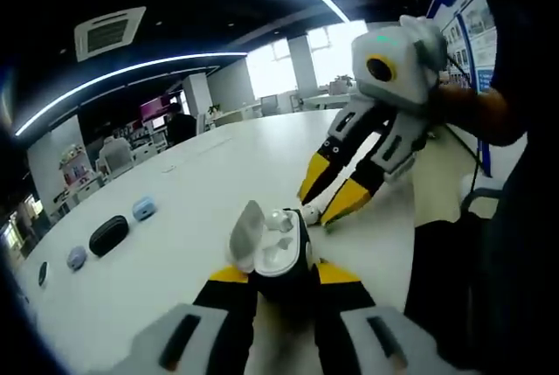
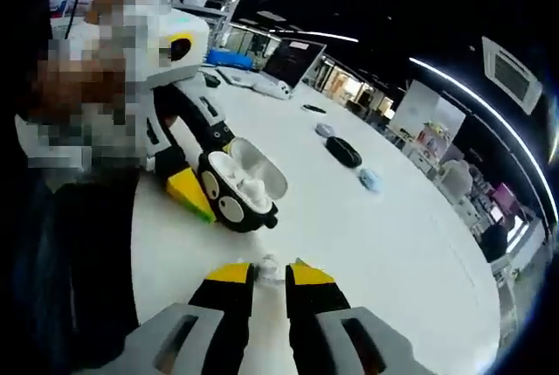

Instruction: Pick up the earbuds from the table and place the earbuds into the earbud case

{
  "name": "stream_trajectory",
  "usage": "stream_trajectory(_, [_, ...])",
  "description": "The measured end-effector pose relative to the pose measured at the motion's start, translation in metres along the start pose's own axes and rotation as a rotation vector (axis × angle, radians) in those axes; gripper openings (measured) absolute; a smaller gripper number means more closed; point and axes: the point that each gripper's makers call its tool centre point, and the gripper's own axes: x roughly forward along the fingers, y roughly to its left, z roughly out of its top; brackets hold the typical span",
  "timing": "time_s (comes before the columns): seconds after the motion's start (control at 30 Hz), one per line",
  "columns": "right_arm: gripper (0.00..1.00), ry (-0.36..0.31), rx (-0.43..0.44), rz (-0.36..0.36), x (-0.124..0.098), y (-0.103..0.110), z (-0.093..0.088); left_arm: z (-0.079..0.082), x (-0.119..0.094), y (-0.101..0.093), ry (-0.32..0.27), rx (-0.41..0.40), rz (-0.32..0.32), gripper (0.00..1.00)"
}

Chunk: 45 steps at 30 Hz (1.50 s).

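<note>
While the left gripper (image 1: 278, 277) holds the open earbud case (image 1: 278, 248) clamped between its jaws, lid (image 1: 245, 233) tipped up, one earbud (image 1: 280, 221) sits inside the case. Just beyond the case, the right gripper (image 1: 325, 204) reaches down to the white desk (image 1: 201, 200), its yellow-tipped jaws nearly together around a second small white earbud (image 1: 311, 213). From the right gripper view, that earbud (image 2: 267, 267) lies pinched between the right gripper's (image 2: 269, 275) jaws on the desk (image 2: 367, 244), with the case (image 2: 238, 190) a little ahead of them. Farther off beyond the jaws lie a black pouch (image 1: 108, 235) and a pale blue case (image 1: 144, 209).
</note>
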Motion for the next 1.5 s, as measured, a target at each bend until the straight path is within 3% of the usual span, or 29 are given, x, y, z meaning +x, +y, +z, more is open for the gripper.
stream_trajectory(0.1, [0.13, 0.001, -0.013, -0.09, 0.002, -0.001, -0.004, 0.0, 0.0, 0.0, -0.002, -0.004, 0.002, 0.26])
stream_trajectory(0.27, [0.13, -0.029, 0.083, -0.188, 0.003, -0.004, -0.003, 0.0, 0.0, 0.0, -0.003, -0.003, 0.0, 0.26])
stream_trajectory(0.43, [0.12, -0.036, 0.129, -0.236, 0.005, -0.003, -0.002, -0.001, -0.001, 0.001, -0.004, -0.002, -0.001, 0.26])
stream_trajectory(0.77, [0.1, -0.075, 0.197, -0.235, 0.004, -0.007, -0.004, -0.001, -0.001, 0.001, -0.006, 0.0, -0.009, 0.26])
stream_trajectory(1.03, [0.1, -0.125, 0.308, -0.108, -0.001, -0.003, 0.005, 0.0, 0.0, 0.001, -0.008, 0.005, -0.015, 0.26])
stream_trajectory(1.23, [0.1, -0.198, 0.399, -0.018, -0.012, -0.014, 0.021, 0.0, 0.001, 0.001, -0.003, 0.018, -0.026, 0.26])
stream_trajectory(1.4, [0.1, -0.305, 0.536, 0.185, -0.024, -0.013, 0.053, 0.001, 0.002, 0.001, 0.002, 0.034, -0.04, 0.26])
stream_trajectory(1.5, [0.1, -0.342, 0.598, 0.266, -0.026, -0.016, 0.068, 0.002, 0.003, 0.001, 0.005, 0.046, -0.052, 0.26])
